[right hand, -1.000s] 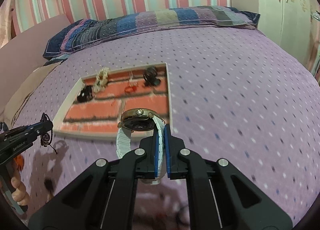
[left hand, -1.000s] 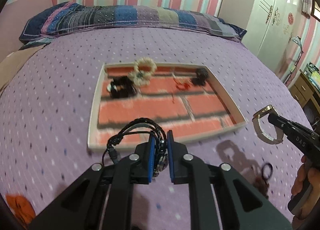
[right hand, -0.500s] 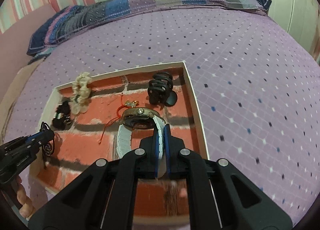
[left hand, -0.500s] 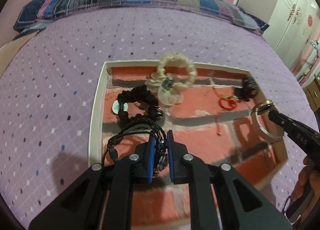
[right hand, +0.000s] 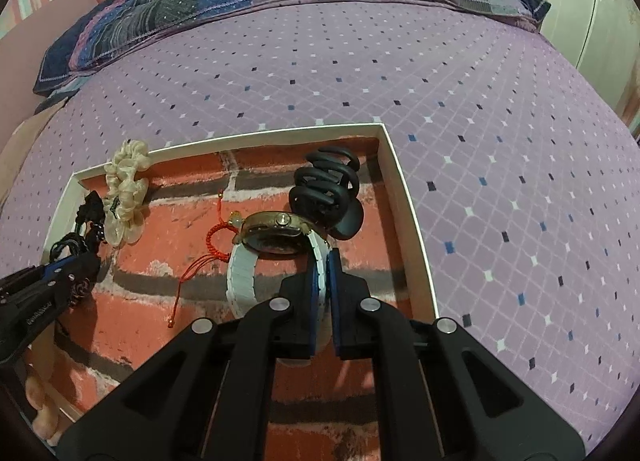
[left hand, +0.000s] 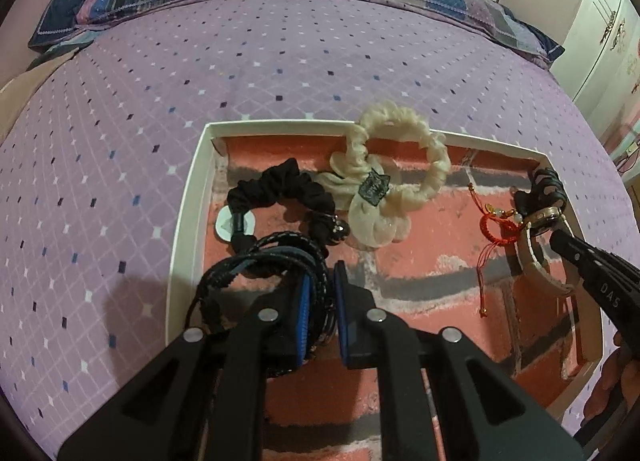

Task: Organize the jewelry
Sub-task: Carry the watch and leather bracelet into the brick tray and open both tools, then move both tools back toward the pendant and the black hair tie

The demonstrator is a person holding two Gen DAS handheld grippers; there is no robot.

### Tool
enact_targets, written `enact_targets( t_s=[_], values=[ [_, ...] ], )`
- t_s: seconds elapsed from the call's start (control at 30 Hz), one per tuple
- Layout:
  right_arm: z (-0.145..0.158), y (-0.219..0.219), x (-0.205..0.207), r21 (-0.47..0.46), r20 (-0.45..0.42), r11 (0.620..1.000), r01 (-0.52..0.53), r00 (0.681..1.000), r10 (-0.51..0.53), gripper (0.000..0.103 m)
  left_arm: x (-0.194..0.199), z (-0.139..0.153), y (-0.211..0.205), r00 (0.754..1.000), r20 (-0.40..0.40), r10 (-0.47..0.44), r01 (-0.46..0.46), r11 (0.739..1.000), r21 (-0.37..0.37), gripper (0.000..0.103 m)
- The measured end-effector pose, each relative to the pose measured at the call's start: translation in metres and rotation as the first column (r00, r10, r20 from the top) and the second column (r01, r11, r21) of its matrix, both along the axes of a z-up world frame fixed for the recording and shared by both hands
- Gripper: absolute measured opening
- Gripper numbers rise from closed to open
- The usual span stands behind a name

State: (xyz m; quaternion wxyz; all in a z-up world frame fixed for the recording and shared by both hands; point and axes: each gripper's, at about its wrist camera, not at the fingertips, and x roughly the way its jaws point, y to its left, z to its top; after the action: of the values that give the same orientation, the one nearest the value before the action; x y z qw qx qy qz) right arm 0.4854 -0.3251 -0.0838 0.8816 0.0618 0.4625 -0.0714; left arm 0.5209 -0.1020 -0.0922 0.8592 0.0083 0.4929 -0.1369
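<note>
Both fingers of the left gripper (left hand: pixel 320 293) pinch a black braided cord bracelet (left hand: pixel 280 257), low in the middle of the left view. Its jaws stand narrow, with only the cords between them. The right gripper (right hand: pixel 322 277) squeezes the white strap of a gold-faced wrist watch (right hand: pixel 276 237), jaws almost together.

Both things hang just over the white-rimmed tray with a red brick picture inside (left hand: pixel 188 197). I think they are held there so they can be put down with the other pieces.

In the tray lie a black ruffled hair tie (left hand: pixel 280 189), a cream ruffled hair tie (left hand: pixel 400 165), a thin red string bracelet (left hand: pixel 496 229) and a black claw hair clip (right hand: pixel 328 189).

From the left view the clip is mostly hidden at the right edge behind the watch. The right view shows it whole, in the upper right corner of the tray. Only the left view shows the cream tie as a full ring. The tray sits on a purple dotted bed cover (right hand: pixel 500 121).
</note>
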Motion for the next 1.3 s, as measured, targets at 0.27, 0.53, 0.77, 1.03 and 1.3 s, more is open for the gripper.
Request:
enact_targets(
  t_s=[0.27, 0.53, 0.77, 1.03, 1.3],
  values=[
    [-0.010, -0.002, 0.003, -0.006, -0.015, 1.000, -0.003, 1.000, 0.003, 0.007, -0.005, -0.001, -0.006, 1.000, 0.022, -0.016, 0.015, 0.999, 0.039, 0.013],
    [-0.004, 0.002, -0.003, -0.030, -0.015, 0.999, -0.034, 0.999, 0.033, 0.022, -0.015, 0.003, -0.003, 0.999, 0.029, -0.022, 0.022, 0.999, 0.028, 0.014],
    [0.034, 0.004, -0.029, -0.083, 0.026, 0.990, -0.115, 0.993, 0.117, 0.059, -0.044, 0.022, -0.004, 0.996, 0.066, -0.059, 0.057, 0.998, 0.030, 0.057],
    [0.085, -0.027, -0.087, -0.110, 0.113, 0.990, -0.087, 0.989, 0.099, 0.093, -0.087, 0.066, 0.003, 0.987, 0.142, -0.073, 0.074, 0.997, 0.001, 0.072],
    [0.104, -0.040, -0.165, -0.088, 0.198, 0.996, -0.033, 0.979, 0.050, 0.099, -0.158, 0.104, 0.015, 0.963, 0.255, -0.087, 0.082, 0.996, 0.030, 0.087]
  ],
)
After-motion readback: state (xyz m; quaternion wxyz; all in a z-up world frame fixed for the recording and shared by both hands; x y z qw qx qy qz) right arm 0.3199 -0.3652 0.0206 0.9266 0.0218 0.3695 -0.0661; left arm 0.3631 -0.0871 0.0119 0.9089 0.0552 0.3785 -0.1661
